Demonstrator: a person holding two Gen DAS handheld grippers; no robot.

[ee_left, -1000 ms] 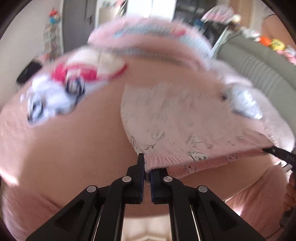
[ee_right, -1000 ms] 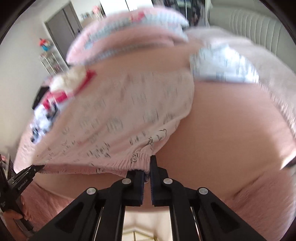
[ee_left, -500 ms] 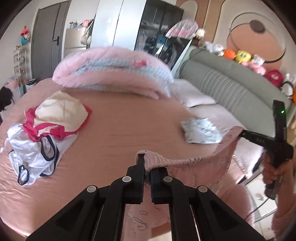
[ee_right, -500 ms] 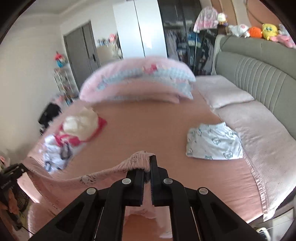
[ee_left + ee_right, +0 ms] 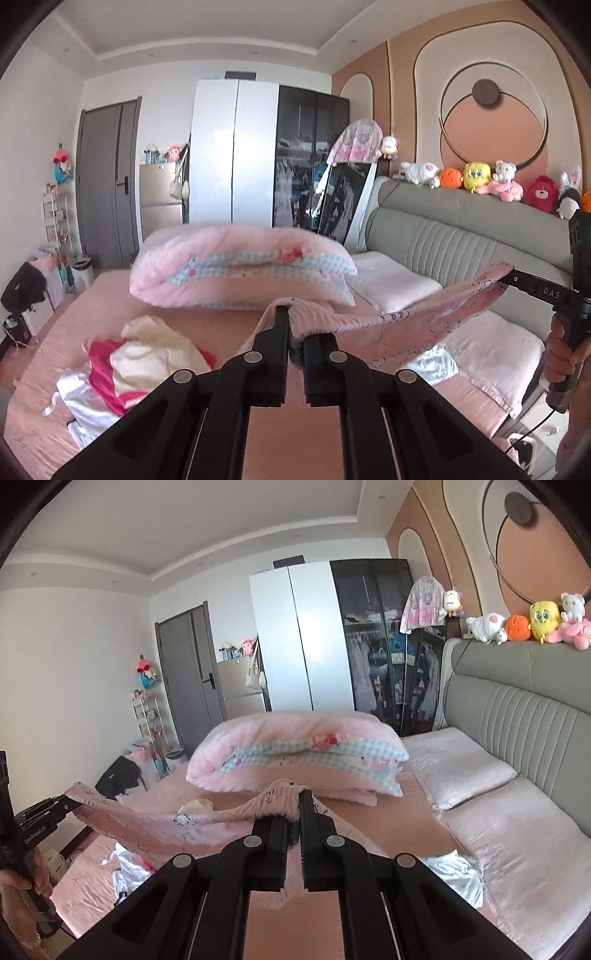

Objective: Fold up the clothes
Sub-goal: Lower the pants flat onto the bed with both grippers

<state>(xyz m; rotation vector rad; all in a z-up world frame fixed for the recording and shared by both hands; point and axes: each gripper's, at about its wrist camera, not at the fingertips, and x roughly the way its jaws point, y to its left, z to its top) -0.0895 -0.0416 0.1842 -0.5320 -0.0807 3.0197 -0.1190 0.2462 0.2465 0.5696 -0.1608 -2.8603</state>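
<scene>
Both grippers' fingers clench the pink garment [image 5: 399, 325] by its waistband edge: left gripper [image 5: 295, 332], right gripper [image 5: 294, 812]. It hangs stretched above the bed [image 5: 229, 325], whose middle lies bare.

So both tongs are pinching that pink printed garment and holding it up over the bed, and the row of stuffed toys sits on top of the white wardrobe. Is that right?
Not quite. The stuffed toys sit along the top of the grey headboard, not on the white wardrobe; the left wrist view shows it. The rest holds: the left tongs and right tongs pinch the pink printed garment above the bed.
</scene>
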